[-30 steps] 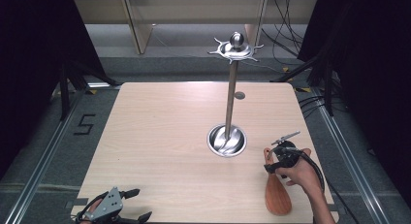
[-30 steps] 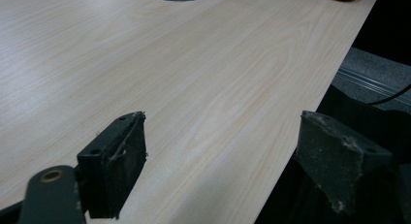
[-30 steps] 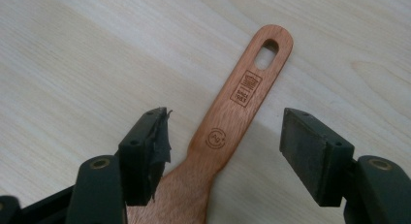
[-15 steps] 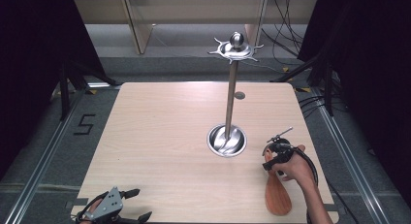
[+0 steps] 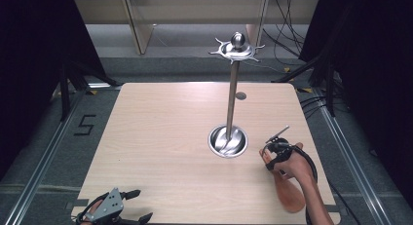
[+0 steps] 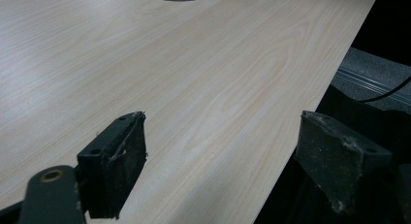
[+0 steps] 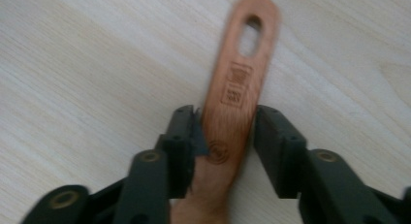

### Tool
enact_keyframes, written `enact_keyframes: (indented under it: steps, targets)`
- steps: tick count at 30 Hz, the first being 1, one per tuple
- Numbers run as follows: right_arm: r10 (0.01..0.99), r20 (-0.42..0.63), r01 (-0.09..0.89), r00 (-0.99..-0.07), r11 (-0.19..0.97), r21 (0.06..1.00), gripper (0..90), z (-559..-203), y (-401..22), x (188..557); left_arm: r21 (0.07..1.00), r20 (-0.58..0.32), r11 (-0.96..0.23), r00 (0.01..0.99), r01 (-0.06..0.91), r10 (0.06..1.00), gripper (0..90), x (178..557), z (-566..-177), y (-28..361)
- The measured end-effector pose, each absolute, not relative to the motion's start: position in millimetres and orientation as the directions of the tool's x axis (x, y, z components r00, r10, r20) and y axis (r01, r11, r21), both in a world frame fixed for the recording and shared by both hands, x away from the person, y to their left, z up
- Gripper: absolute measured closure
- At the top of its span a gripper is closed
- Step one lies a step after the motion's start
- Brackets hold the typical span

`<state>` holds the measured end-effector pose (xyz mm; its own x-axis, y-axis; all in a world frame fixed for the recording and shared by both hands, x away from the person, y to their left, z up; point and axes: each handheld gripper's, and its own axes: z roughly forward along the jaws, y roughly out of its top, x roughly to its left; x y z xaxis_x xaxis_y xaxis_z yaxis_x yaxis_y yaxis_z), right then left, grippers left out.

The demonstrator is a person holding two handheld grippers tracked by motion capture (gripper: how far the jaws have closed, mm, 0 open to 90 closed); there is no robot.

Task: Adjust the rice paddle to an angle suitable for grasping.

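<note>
Right gripper (image 7: 225, 136) just closed its fingers on the wooden spatula's (image 7: 241, 73) handle near the bench's right edge; left gripper (image 6: 218, 161) fingers sit wide, holding nothing.

Pale wooden table (image 5: 160, 137) on grey floor (image 5: 44, 137); black curtains (image 5: 29, 49) flank it.

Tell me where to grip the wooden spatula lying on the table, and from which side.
Grip the wooden spatula across its flat handle, just below the hanging slot, coming straight down from above. It lies flat on the table, so only its narrow edges offer opposing faces. The right gripper has just been closing there, fingers on both edges.
</note>
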<state>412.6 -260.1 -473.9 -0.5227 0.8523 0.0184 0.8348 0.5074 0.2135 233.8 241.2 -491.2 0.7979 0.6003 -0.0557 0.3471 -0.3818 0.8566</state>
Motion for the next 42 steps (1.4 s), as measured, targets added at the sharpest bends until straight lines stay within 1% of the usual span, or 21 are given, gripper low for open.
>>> enact_keyframes:
  steps: [2, 4, 6, 8, 9, 10, 12, 15, 18, 20, 23, 27, 29, 30, 32, 34, 35, 38, 39, 40, 42]
  targets:
    - [0.846, 0.063, 0.836, -0.530, 0.508, 0.206, 65.8, -473.6, -262.1, 413.8, 0.856, -0.055, -0.383, 0.798, 0.347, 0.600, 17.7, 233.9, -491.2, 241.4]
    - [0.861, 0.023, 0.851, -0.507, 0.497, 0.168, 66.1, -472.2, -261.3, 414.2, 0.856, -0.056, -0.382, 0.798, 0.347, 0.600, 17.7, 234.0, -491.2, 241.4]
    - [0.843, 0.031, 0.830, -0.537, 0.522, 0.193, 66.2, -472.9, -263.0, 414.8, 0.856, -0.055, -0.382, 0.798, 0.347, 0.600, 17.7, 233.9, -491.2, 241.3]
    - [0.849, 0.029, 0.838, -0.527, 0.514, 0.181, 66.1, -472.7, -261.6, 414.5, 0.846, -0.043, -0.407, 0.804, 0.345, 0.593, 17.7, 234.3, -490.6, 242.0]
    - [0.855, 0.036, 0.846, -0.517, 0.504, 0.175, 66.1, -472.7, -260.4, 413.8, 0.859, -0.069, -0.372, 0.800, 0.351, 0.596, 17.7, 233.3, -491.6, 239.8]
    - [0.840, 0.027, 0.829, -0.542, 0.530, 0.178, 66.1, -472.2, -261.8, 415.5, 0.849, -0.054, -0.394, 0.801, 0.351, 0.597, 17.7, 233.8, -491.2, 241.3]
    - [0.838, 0.021, 0.829, -0.545, 0.534, 0.168, 66.2, -472.1, -260.3, 414.8, 0.862, -0.041, -0.389, 0.810, 0.324, 0.585, 17.7, 234.7, -491.5, 240.4]
    - [0.829, 0.014, 0.819, -0.559, 0.549, 0.164, 66.2, -472.1, -259.5, 414.3, 0.859, -0.071, -0.371, 0.800, 0.353, 0.596, 17.8, 233.1, -491.5, 239.7]
    - [0.816, 0.009, 0.804, -0.578, 0.568, 0.175, 66.3, -472.7, -261.2, 414.6, 0.850, -0.017, -0.421, 0.816, 0.316, 0.577, 17.9, 236.4, -490.5, 242.7]
    - [0.808, 0.004, 0.795, -0.589, 0.578, 0.184, 66.3, -473.0, -263.5, 414.6, 0.849, -0.022, -0.420, 0.816, 0.320, 0.577, 18.3, 236.5, -491.0, 242.6]
    - [0.809, -0.004, 0.791, -0.588, 0.576, 0.205, 66.3, -472.2, -265.6, 411.0, 0.858, -0.060, -0.379, 0.799, 0.348, 0.598, 18.3, 234.1, -491.0, 241.5]
    - [0.804, -0.008, 0.776, -0.595, 0.577, 0.254, 66.3, -469.1, -271.4, 408.0, 0.851, -0.047, -0.396, 0.800, 0.346, 0.599, 18.4, 235.1, -490.3, 244.0]
    - [0.806, 0.022, 0.776, -0.591, 0.561, 0.287, 66.3, -464.8, -273.7, 405.0, 0.851, -0.001, -0.428, 0.818, 0.303, 0.576, 18.4, 238.2, -489.1, 245.9]
    - [0.811, 0.047, 0.780, -0.583, 0.543, 0.312, 66.3, -463.0, -275.0, 403.3, 0.852, -0.015, -0.418, 0.814, 0.314, 0.581, 18.6, 237.3, -489.5, 245.3]
    - [0.818, 0.026, 0.777, -0.574, 0.535, 0.333, 66.3, -458.0, -277.4, 400.1, 0.850, -0.062, -0.386, 0.797, 0.358, 0.601, 18.8, 235.2, -491.0, 243.5]
    - [0.810, 0.042, 0.764, -0.586, 0.533, 0.364, 66.4, -451.5, -279.0, 395.7, 0.852, -0.022, -0.414, 0.813, 0.320, 0.582, 18.8, 237.2, -490.4, 244.7]
    - [0.823, 0.063, 0.778, -0.564, 0.505, 0.375, 66.3, -448.6, -278.0, 392.3, 0.852, -0.029, -0.409, 0.811, 0.326, 0.585, 19.0, 236.7, -490.6, 244.6]
    - [0.795, 0.034, 0.728, -0.606, 0.537, 0.426, 66.3, -441.4, -281.3, 386.7, 0.851, -0.019, -0.417, 0.813, 0.319, 0.583, 19.0, 237.2, -490.1, 244.6]
    - [0.814, 0.060, 0.748, -0.578, 0.499, 0.438, 66.3, -438.4, -279.7, 381.9, 0.858, -0.067, -0.373, 0.797, 0.354, 0.601, 19.0, 234.1, -491.3, 242.0]
    - [0.817, 0.060, 0.747, -0.574, 0.492, 0.448, 66.3, -436.4, -280.0, 379.6, 0.860, -0.034, -0.395, 0.809, 0.323, 0.587, 19.1, 236.1, -490.6, 243.7]
    - [0.806, 0.054, 0.719, -0.590, 0.494, 0.489, 66.3, -432.3, -284.5, 375.4, 0.863, -0.044, -0.385, 0.807, 0.328, 0.589, 19.2, 236.0, -490.2, 243.7]
